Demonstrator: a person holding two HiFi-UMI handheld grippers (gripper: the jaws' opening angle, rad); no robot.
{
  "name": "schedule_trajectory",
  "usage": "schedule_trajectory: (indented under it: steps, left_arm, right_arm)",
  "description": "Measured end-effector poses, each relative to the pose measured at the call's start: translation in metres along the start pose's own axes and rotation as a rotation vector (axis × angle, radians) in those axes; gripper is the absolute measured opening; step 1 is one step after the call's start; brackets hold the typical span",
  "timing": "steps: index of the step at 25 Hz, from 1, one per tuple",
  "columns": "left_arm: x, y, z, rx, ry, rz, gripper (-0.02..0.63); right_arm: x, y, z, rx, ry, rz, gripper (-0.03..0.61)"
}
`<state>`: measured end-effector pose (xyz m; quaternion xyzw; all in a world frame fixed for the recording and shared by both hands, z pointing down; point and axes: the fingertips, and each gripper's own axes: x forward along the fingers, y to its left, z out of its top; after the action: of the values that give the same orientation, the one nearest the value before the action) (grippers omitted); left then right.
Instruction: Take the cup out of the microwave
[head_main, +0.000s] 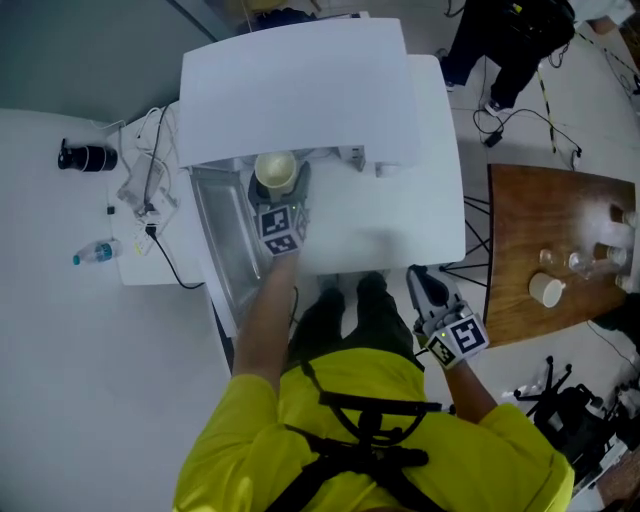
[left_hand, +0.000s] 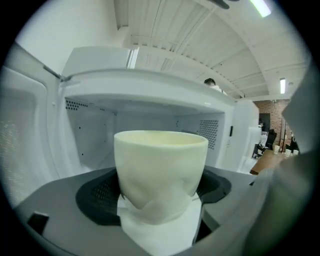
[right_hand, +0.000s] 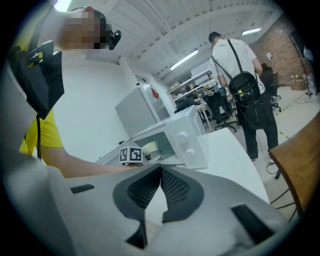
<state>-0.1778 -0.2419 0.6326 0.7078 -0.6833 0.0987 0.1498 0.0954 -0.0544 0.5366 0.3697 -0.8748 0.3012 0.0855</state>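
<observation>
A pale cream cup (head_main: 275, 172) (left_hand: 160, 170) sits at the mouth of the open white microwave (head_main: 290, 90), in front of the cavity. My left gripper (head_main: 276, 192) (left_hand: 160, 202) reaches in over the lowered door (head_main: 225, 255). Its dark pads (left_hand: 97, 197) press the cup's lower wall on both sides and dent it. My right gripper (head_main: 422, 278) (right_hand: 160, 172) hangs low beside the person's right hip, away from the microwave, with its pads meeting and nothing between them. From there the cup (right_hand: 151, 147) and the left gripper's marker cube (right_hand: 131, 155) show at a distance.
The microwave stands on a white table (head_main: 435, 225). To its left lie cables (head_main: 150, 190), a water bottle (head_main: 97, 253) and a black cylinder (head_main: 88, 157). A wooden table (head_main: 540, 230) at the right carries a cup (head_main: 547, 290) and glasses. A person (right_hand: 245, 85) stands beyond the table.
</observation>
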Motion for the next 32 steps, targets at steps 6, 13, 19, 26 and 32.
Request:
schedule_trajectory:
  steps: [6,13,19,26,32]
  left_arm:
    - [-0.085,-0.053,-0.022,0.03,0.045,-0.111,0.425]
    - [-0.112,-0.185,-0.083,0.166,0.142,-0.466,0.425]
    - [-0.041,-0.301,-0.084,0.159,0.113,-0.563,0.425]
    - [0.057,-0.356,-0.074,0.137,0.085,-0.513,0.425]
    - [0.084,-0.361,-0.092,0.165,0.101,-0.459,0.426]
  right_arm:
    - [-0.006,-0.01,0.0,0.034,-0.023,-0.038,0.006]
    - [-0.044,-0.029,0.001,0.071,-0.067,-0.135,0.006]
    - [-0.112,-0.065,-0.001,0.083,-0.096,-0.256,0.006]
    - [-0.16,-0.08,-0.016,0.126,-0.113,-0.344,0.006]
    - [-0.167,-0.081,-0.027,0.154,-0.116,-0.352,0.006]
